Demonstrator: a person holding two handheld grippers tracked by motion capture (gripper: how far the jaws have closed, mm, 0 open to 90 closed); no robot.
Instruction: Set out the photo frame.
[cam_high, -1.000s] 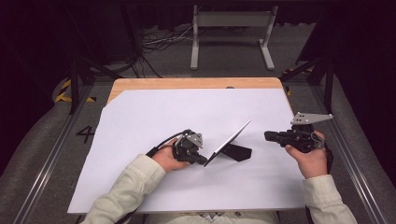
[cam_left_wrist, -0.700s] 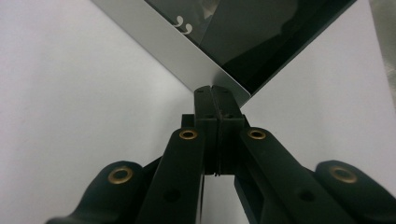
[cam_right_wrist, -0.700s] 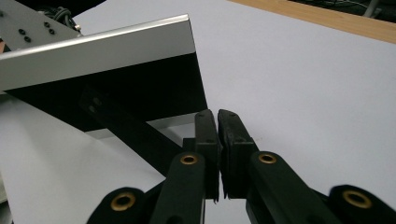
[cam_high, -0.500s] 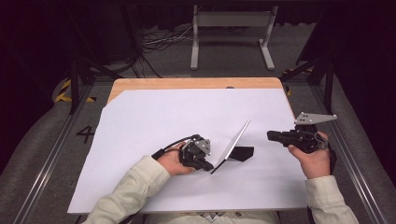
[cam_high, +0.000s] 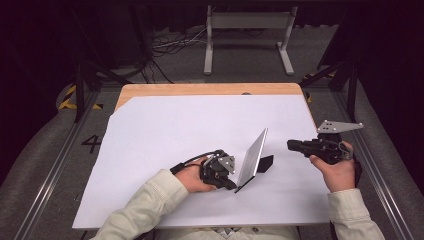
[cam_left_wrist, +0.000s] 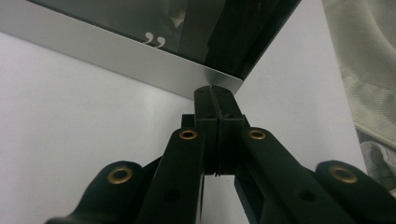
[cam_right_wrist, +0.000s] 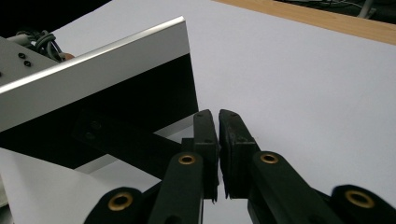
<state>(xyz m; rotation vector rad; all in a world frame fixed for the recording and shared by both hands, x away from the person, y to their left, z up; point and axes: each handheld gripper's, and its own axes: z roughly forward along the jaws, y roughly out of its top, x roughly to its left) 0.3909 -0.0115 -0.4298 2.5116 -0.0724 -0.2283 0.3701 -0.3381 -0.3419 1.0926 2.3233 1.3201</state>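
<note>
Picture frame (cam_high: 251, 159), tilted on its black prop near the bench (cam_high: 150, 130) middle, is pinched at its five-o'clock corner by the clenched left tongs (cam_high: 231, 184), which should steady it gently while the clenched, empty right tongs (cam_high: 292, 145) wait at three o'clock.

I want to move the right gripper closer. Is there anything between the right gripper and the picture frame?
No. In the high view, bare white sheet separates the right gripper from the picture frame and its black stand.
</note>
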